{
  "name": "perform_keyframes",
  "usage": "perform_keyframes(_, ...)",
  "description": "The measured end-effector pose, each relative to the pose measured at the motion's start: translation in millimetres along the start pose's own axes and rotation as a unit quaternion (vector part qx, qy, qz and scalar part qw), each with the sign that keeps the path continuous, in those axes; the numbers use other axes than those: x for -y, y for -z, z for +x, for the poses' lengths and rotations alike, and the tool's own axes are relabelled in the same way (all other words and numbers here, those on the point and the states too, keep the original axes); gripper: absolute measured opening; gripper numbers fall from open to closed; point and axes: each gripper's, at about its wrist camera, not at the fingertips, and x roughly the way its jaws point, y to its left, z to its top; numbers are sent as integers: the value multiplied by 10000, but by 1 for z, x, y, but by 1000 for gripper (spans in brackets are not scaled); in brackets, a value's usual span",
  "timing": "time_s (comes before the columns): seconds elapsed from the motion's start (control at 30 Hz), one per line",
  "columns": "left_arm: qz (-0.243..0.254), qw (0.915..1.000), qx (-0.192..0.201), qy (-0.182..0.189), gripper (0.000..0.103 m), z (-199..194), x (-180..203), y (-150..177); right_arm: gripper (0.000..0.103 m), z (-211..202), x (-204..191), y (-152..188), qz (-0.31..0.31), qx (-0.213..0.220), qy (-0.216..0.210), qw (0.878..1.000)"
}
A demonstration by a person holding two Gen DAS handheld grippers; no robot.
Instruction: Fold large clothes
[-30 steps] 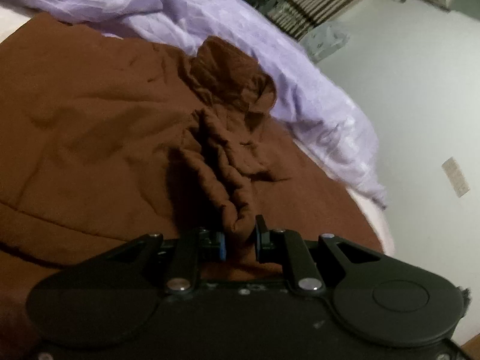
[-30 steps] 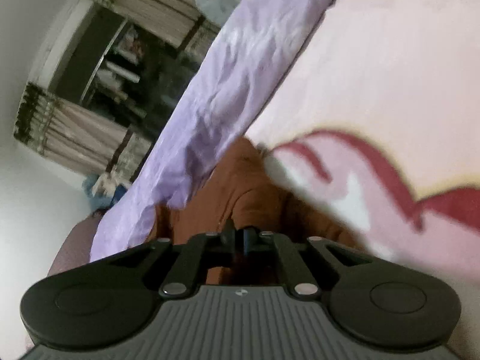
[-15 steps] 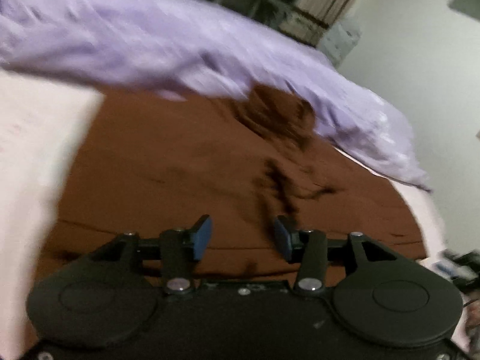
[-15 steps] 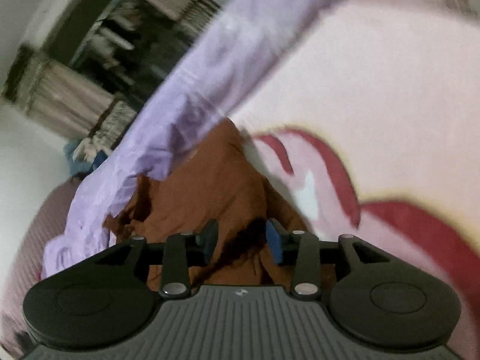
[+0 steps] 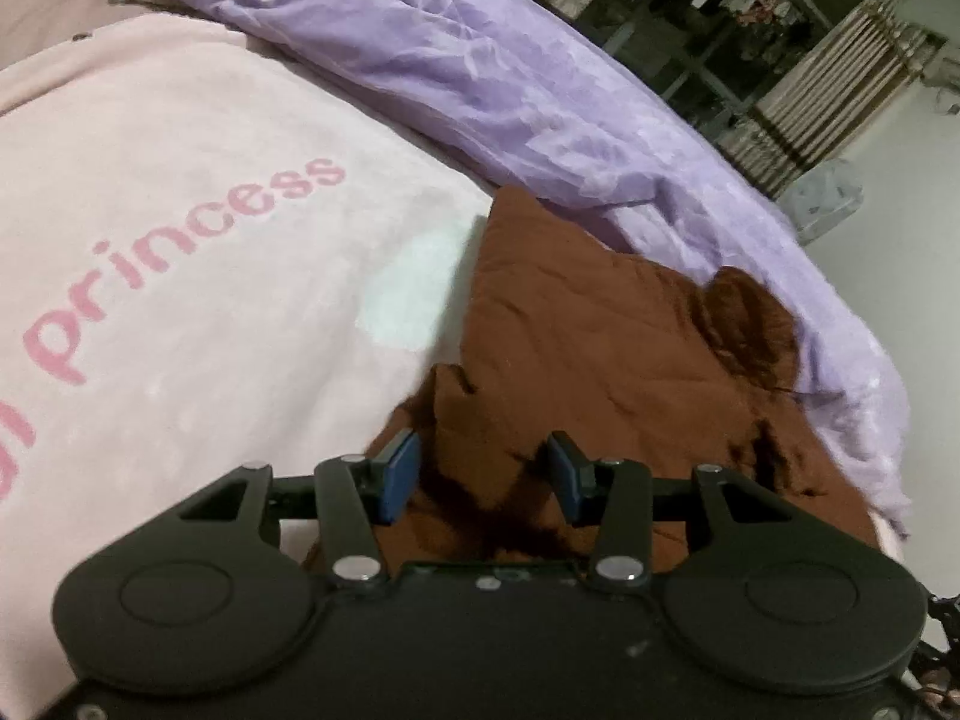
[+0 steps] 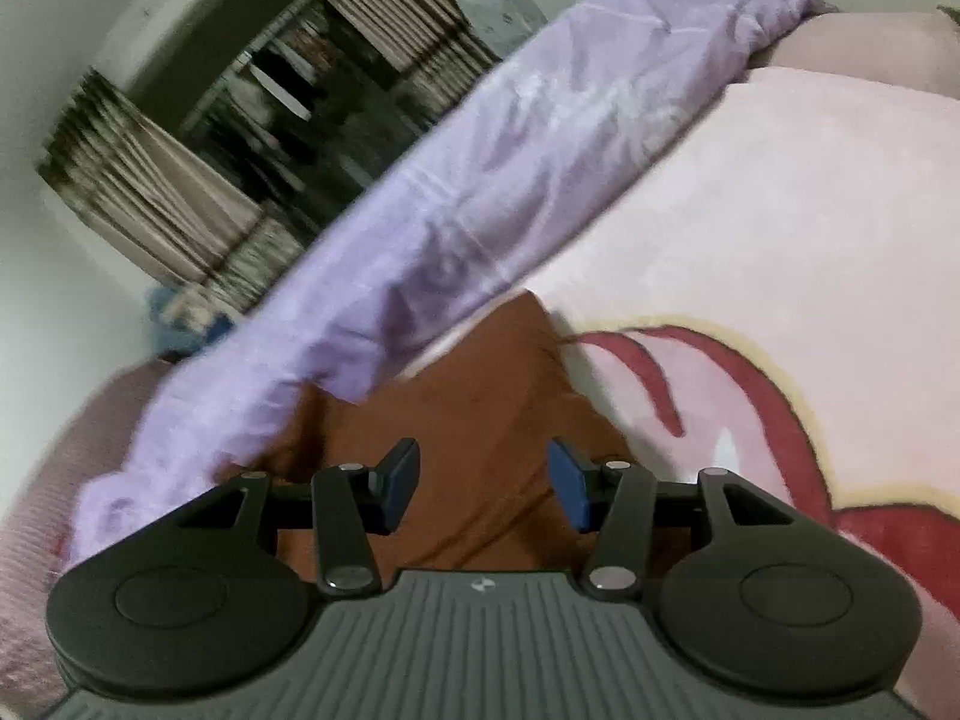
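Note:
A large brown garment lies spread on the bed, its hood bunched near the purple sheet. My left gripper hovers over the garment's left edge beside the pink blanket. Its jaws are closing, a raised fold of brown cloth stands between them, and the pads do not press on it. In the right wrist view the brown garment narrows to a corner under the purple sheet. My right gripper is above it with its jaws opening; cloth lies below the gap and nothing is gripped.
A pink blanket with the word "princess" covers the bed to the left; in the right wrist view the pink blanket shows a red pattern. A crumpled purple sheet runs along the far side. Curtained shelves stand behind.
Both grippers opened and let go of the brown cloth they were pinching. The left one swung left along the garment to its edge by the pink blanket. The right one lifted slightly and rolled.

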Motion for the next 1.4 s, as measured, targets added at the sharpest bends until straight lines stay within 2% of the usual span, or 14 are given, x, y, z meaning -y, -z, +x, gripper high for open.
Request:
perform_keyframes(0.07,-11,10000,-18,39,25,3,3,1,59,6,2,3,-45,-16,130,9999)
perform_keyframes(0.13,1,9999,45,134,14,2,6,-1,59,8,6,5,17,-46,92,9999)
perform_keyframes(0.23,125,9995,294,59,14,-5,4,-7,58,9,8,5,-46,-37,77,10000)
perform_keyframes(0.47,397,9988,180,-229,17,11,1,1,57,12,7,15,-363,-77,234,9990)
perform_keyframes(0.53,612,9974,211,-313,26,0,11,-3,57,7,-1,12,-516,-77,279,9982)
perform_keyframes(0.73,1362,9848,1039,-286,34,-43,62,-19,58,-1,-31,-1,-1103,237,135,9935)
perform_keyframes(0.83,1575,9839,831,-123,34,-24,79,-16,58,12,-40,1,-1324,202,283,9906)
perform_keyframes(1.0,1731,9834,332,-427,33,30,80,-6,40,40,-30,10,-1303,-97,881,9875)
perform_keyframes(1.07,1727,9830,205,-584,33,48,75,-2,27,47,-19,11,-1207,-179,967,9878)
perform_keyframes(1.13,1658,9842,132,-607,32,61,67,-2,24,49,-9,12,-1104,-145,937,9893)
perform_keyframes(1.23,1697,9838,147,-565,34,62,68,-4,25,43,-2,9,-889,-105,736,9933)
perform_keyframes(1.27,1739,9835,128,-491,37,59,70,-4,29,40,0,7,-786,-134,668,9946)
perform_keyframes(1.3,1815,9827,116,-347,49,49,73,0,31,33,1,3,-649,-189,583,9960)
perform_keyframes(1.4,2100,9775,211,39,60,7,74,11,55,-4,-1,-2,-471,-314,372,9977)
